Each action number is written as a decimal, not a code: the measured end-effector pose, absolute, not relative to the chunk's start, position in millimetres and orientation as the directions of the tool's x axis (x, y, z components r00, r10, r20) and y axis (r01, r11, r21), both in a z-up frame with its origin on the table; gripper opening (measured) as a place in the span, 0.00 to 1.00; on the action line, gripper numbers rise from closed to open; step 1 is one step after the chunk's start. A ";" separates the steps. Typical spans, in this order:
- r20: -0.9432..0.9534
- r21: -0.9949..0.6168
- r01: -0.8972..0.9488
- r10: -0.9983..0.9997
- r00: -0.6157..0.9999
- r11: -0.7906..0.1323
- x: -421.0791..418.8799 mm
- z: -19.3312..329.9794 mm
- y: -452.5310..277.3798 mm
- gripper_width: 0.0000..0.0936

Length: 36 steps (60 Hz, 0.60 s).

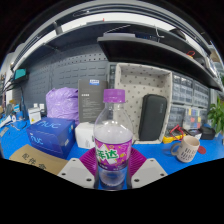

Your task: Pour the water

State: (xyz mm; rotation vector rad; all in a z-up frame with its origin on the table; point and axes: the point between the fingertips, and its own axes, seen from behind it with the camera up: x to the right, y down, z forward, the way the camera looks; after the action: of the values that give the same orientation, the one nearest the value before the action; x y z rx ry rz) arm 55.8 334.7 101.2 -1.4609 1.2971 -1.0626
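A clear plastic water bottle [113,140] with a purple cap and a purple-and-green label stands upright between my fingers. My gripper [112,165] is shut on the bottle: both magenta pads press its sides at label height. The bottle's base hangs low between the white fingers [76,172], above the blue table [30,152]. A glass cup [189,147] with a printed pattern stands on the table, off to the right and beyond the fingers.
A blue box [50,135] and a white roll [85,135] lie to the left. A purple packet [62,103], a dark box [92,100], a black phone-like slab [152,117] and a pegboard stand behind. A green plant [216,115] is far right.
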 end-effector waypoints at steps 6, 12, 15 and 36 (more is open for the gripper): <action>0.005 -0.973 -0.228 -0.997 0.080 -0.023 55.8 101.8 330.3 0.40; -0.036 -0.968 -0.250 -0.997 0.075 0.016 54.8 101.6 326.3 0.40; -0.077 -0.960 -0.275 -0.995 0.062 0.057 55.6 102.5 324.2 0.40; -0.673 -0.685 -0.285 -0.732 -0.105 0.670 84.1 137.0 241.2 0.40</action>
State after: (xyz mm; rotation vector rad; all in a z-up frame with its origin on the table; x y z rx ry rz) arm 84.1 241.2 137.0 -0.8342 1.6843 -0.4632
